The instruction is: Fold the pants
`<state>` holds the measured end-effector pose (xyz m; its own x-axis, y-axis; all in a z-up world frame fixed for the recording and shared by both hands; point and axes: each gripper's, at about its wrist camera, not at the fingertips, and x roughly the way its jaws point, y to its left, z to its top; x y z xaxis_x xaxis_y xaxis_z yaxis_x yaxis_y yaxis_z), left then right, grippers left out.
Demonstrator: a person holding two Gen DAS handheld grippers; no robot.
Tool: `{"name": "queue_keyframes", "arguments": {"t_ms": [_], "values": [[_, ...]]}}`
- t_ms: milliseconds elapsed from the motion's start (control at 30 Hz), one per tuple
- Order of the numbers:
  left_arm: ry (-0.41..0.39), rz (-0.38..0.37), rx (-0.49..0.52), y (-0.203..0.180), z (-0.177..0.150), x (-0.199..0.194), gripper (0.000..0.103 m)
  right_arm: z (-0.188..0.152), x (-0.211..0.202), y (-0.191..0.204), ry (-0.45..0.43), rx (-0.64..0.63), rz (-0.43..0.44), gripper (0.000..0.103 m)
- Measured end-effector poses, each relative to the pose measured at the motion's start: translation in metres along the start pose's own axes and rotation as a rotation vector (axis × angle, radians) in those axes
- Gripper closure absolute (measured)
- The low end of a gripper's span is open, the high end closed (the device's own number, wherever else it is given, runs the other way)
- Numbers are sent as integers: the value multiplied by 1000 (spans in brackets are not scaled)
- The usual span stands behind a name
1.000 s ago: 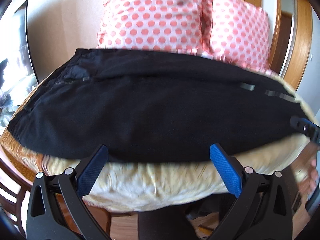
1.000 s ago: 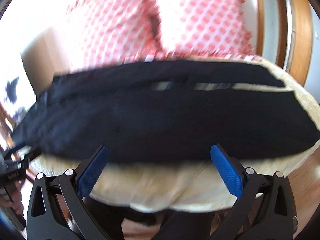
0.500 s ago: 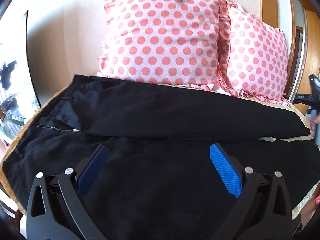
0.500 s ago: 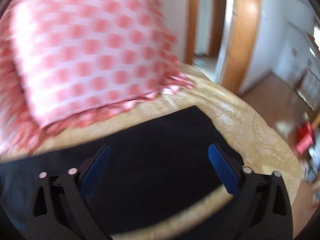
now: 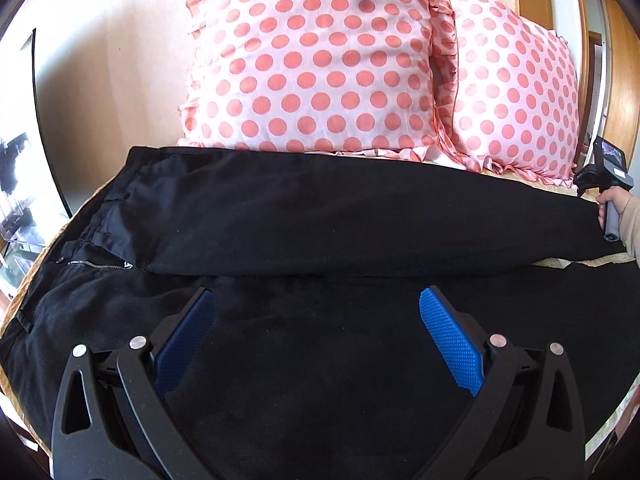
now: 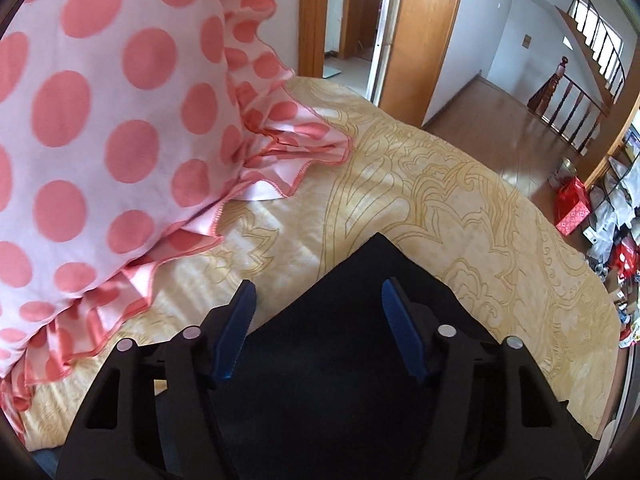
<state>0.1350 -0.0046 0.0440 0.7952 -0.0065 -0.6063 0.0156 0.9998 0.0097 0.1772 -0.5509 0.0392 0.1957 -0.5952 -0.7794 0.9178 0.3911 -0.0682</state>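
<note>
Black pants (image 5: 340, 216) lie spread across the bed (image 6: 460, 208), no fold yet made.

Left tongs (image 5: 316, 340) hover spread wide over the near leg; right tongs (image 6: 316, 328), also parted, straddle the far leg's cuff beside the polka-dot pillows (image 5: 312, 60), gripping nothing; every fold remains.

We see a bed whose cream bedspread (image 6: 460, 208) carries a golden swirl pattern. Black pants (image 5: 320, 232) lie spread across it from left to right, and two pink polka-dot pillows (image 5: 312, 60) (image 5: 516, 96) rest side by side at its far edge.
</note>
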Motion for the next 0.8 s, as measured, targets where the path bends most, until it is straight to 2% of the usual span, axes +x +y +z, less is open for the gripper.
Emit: {"name": "queue_keyframes", "arguments": {"t_ms": [100, 167, 200, 233, 333, 533, 667, 800], "values": [[19, -8, -16, 2, 0, 3, 2, 0, 6, 1, -26, -6, -2, 44], [37, -9, -30, 5, 1, 7, 2, -2, 3, -2, -42, -13, 13, 61], [43, -9, -37, 6, 1, 8, 2, -2, 1, -6, -43, -2, 49, 81], [50, -8, -47, 7, 1, 9, 2, -4, -2, -15, -38, 26, 79, 92], [56, -9, -67, 11, 0, 11, 2, -6, -4, -35, -37, 79, 186, 99], [47, 2, -100, 17, 0, 9, 2, -23, -41, -66, -114, 80, 291, 100], [-6, 27, -92, 14, -2, -2, 2, -47, -82, -96, -178, 65, 369, 100], [-34, 40, -34, 6, -7, -15, 2, -81, -109, -121, -202, 36, 421, 100]]}}
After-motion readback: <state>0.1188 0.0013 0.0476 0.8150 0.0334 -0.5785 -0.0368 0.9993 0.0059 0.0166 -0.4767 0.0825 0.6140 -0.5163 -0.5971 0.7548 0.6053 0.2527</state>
